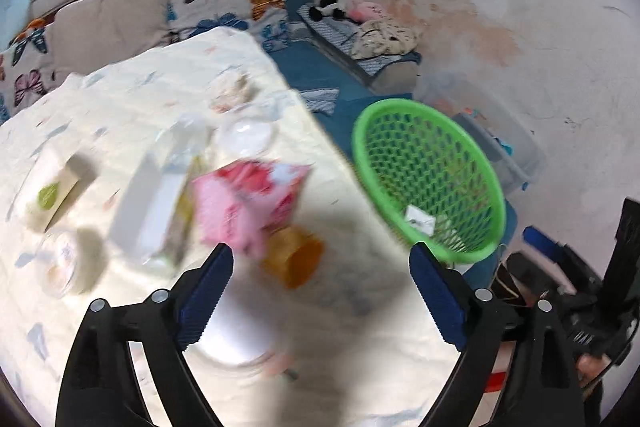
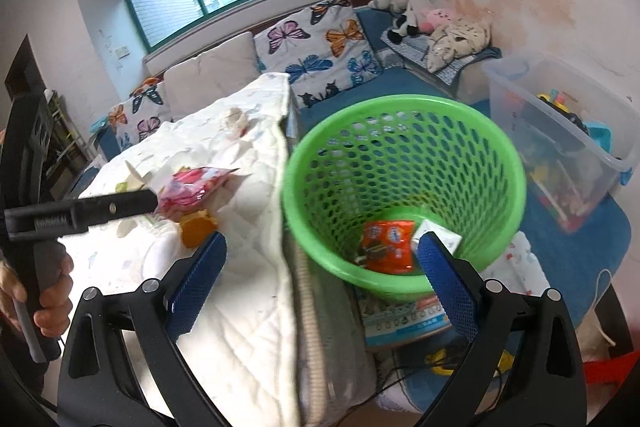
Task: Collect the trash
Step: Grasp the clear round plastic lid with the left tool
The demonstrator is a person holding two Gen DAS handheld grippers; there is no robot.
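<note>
Trash lies on a cream-covered table (image 1: 100,107): a pink wrapper (image 1: 248,199), an orange cup (image 1: 294,259) on its side, a white cup (image 1: 236,327), a white box (image 1: 148,203), clear lids (image 1: 246,135) and a small carton (image 1: 52,195). My left gripper (image 1: 320,267) is open above the white cup, its tips near the orange cup and pink wrapper. A green basket (image 2: 400,155) stands right of the table, holding an orange packet (image 2: 386,245) and a white box (image 2: 436,231). My right gripper (image 2: 324,263) is open and empty in front of the basket. The left gripper's arm (image 2: 100,207) shows by the pink wrapper (image 2: 192,189).
A sofa with butterfly cushions (image 2: 320,47) and soft toys (image 2: 404,7) runs behind the table. A clear storage bin (image 2: 560,131) of toys stands right of the basket. A printed tin (image 2: 404,319) sits under the basket. The basket also shows in the left wrist view (image 1: 424,179).
</note>
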